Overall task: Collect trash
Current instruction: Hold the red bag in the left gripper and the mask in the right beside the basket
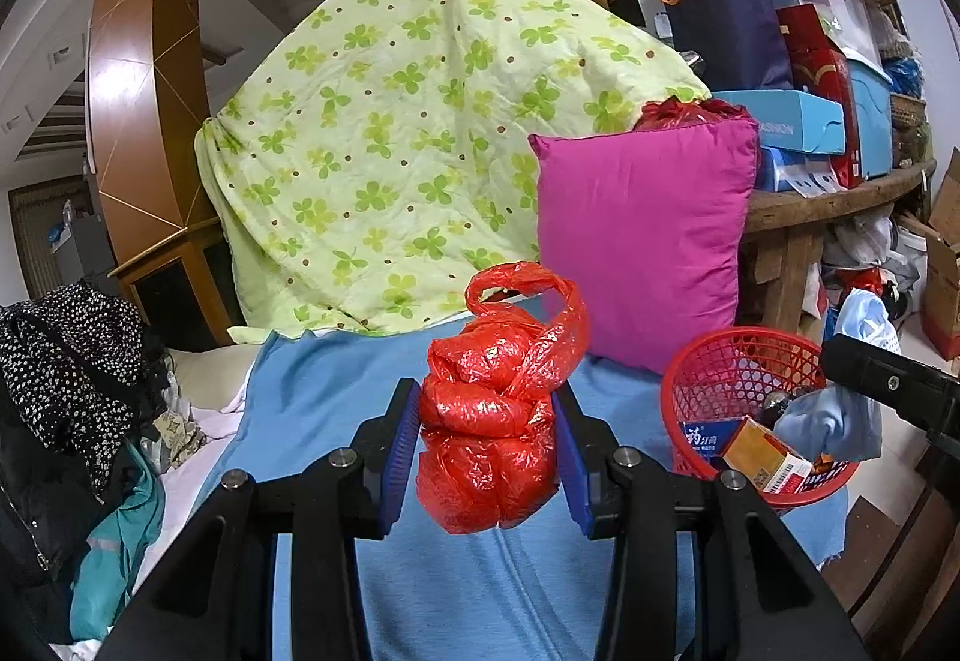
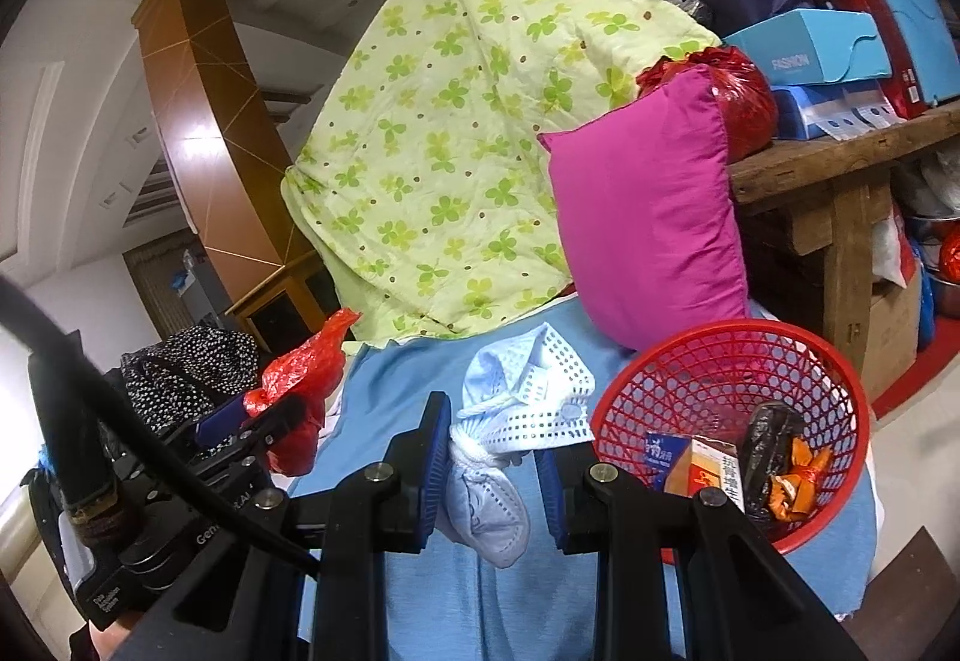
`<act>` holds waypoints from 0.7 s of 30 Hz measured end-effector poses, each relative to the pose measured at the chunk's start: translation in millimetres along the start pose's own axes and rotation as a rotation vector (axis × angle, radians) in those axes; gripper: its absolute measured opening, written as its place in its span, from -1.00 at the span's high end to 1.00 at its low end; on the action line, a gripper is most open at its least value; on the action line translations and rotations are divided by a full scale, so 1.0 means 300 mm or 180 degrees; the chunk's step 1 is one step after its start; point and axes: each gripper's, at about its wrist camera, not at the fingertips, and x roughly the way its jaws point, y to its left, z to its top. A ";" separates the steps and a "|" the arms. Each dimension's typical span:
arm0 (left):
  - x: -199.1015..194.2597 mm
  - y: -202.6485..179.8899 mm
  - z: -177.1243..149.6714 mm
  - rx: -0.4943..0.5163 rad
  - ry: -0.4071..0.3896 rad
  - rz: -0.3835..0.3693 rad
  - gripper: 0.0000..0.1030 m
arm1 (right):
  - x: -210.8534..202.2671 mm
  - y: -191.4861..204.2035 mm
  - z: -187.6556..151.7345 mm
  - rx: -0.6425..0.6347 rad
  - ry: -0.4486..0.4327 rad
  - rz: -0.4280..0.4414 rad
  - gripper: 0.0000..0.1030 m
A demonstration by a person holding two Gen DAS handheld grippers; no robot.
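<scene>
My left gripper is shut on a crumpled red plastic bag and holds it above the blue cloth. My right gripper is shut on a pale blue perforated cloth wad, just left of the red mesh basket. The basket also shows in the left wrist view, low on the right. It holds small cartons and dark and orange wrappers. The left gripper with the red bag also shows in the right wrist view, to the left.
A magenta pillow leans behind the basket against a wooden table stacked with boxes. A green clover quilt stands behind. Dark clothes are piled on the left. Another red bag lies behind the pillow.
</scene>
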 end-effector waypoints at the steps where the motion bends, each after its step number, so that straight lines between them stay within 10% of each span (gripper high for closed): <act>1: 0.003 -0.005 0.001 0.0005 0.0001 -0.0004 0.14 | -0.002 -0.007 0.000 0.0013 0.0002 -0.0004 0.43; 21: 0.026 -0.074 0.004 0.0039 0.0033 -0.0080 0.14 | -0.024 -0.076 -0.003 0.0111 -0.0009 -0.0098 0.43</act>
